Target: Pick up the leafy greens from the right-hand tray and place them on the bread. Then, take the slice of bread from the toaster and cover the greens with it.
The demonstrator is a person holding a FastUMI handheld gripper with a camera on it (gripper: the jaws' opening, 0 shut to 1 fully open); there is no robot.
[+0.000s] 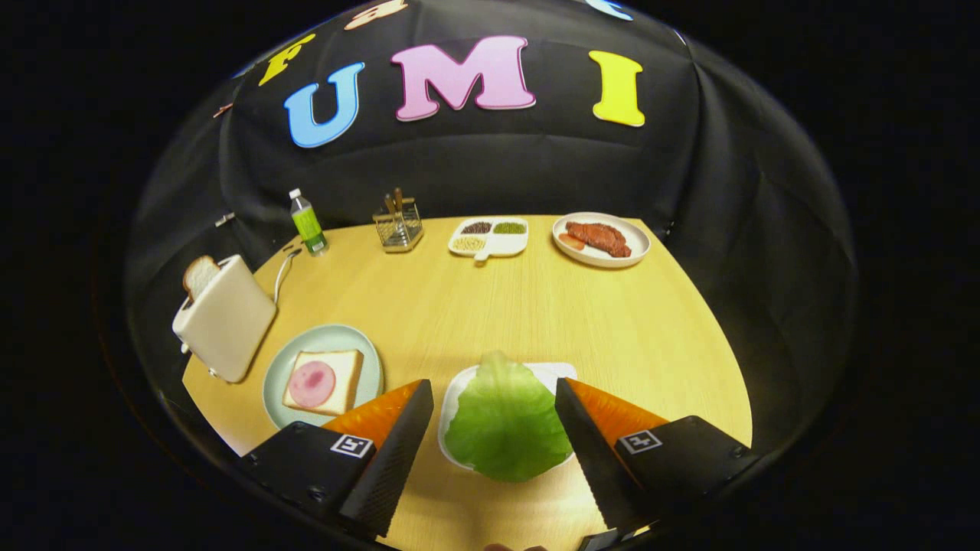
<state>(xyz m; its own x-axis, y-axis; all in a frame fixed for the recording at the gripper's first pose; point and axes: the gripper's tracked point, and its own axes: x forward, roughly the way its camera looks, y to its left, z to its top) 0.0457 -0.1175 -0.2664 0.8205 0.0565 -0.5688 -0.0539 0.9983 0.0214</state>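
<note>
The gripper [494,394] has its two fingers spread wide apart and holds nothing, and the big green leaf [501,421] lies between them on a white tray [555,373] on the wooden table [490,306]. Next to the left finger sits a round plate [325,340] with a slice of bread [325,380] and a pink piece of ham [311,379] on top, and beside that plate stands the toaster [226,317] with another bread slice [200,275] poking out. Far across the table are a bottle [308,222], a wire basket [398,226], a little dish of beans [490,236] and a plate of meat [601,239].
</note>
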